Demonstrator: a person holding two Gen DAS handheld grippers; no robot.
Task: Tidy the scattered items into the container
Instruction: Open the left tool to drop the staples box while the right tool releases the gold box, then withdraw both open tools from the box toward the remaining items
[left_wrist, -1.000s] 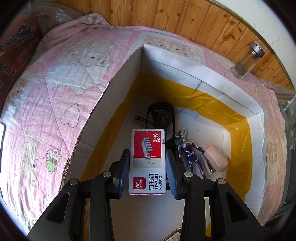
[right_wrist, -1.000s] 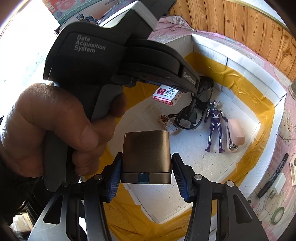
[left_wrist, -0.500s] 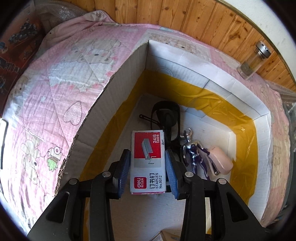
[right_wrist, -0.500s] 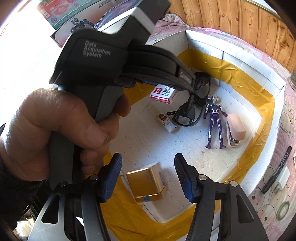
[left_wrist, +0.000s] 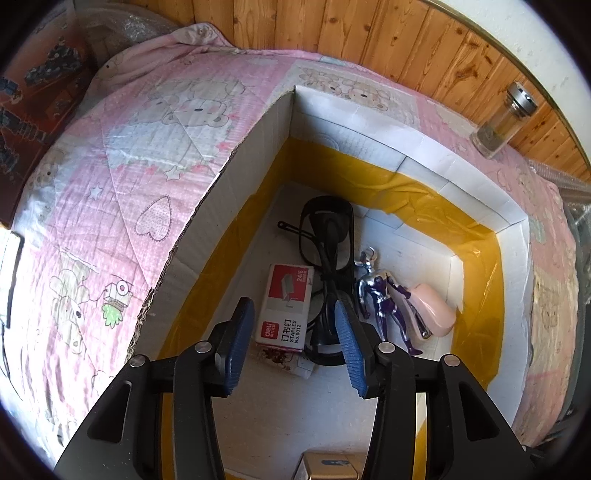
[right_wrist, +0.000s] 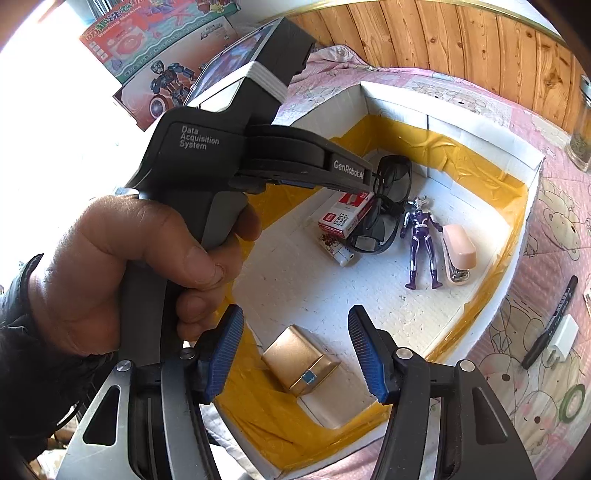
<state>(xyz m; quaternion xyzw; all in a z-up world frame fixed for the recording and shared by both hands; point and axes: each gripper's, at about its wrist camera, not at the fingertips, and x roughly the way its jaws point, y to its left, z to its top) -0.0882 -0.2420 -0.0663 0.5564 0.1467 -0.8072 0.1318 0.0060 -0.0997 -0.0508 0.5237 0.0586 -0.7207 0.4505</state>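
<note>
Left gripper (left_wrist: 295, 345) fingers just spread, staple box (left_wrist: 286, 308) loose against sunglasses (left_wrist: 328, 258). Right gripper (right_wrist: 295, 350) fingers spread above gold tin (right_wrist: 299, 363). Marker (right_wrist: 550, 323), charger (right_wrist: 561, 338) outside container (right_wrist: 424, 107).

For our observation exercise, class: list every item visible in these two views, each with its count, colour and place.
cardboard box: 1, white, yellow-taped, on quilt
staple box: 1, red-white, in box
sunglasses: 1, black, beside staple box
toy figure: 1, purple-silver, box floor
stapler: 1, pink, beside figure
gold tin: 1, gold, box's near corner
marker: 1, black, on quilt
charger plug: 1, white, beside marker
glass jar: 1, clear, on quilt
quilt: 1, pink
left tool: open, above staple box
right tool: open, above tin
hand: 1, holding left tool
</note>
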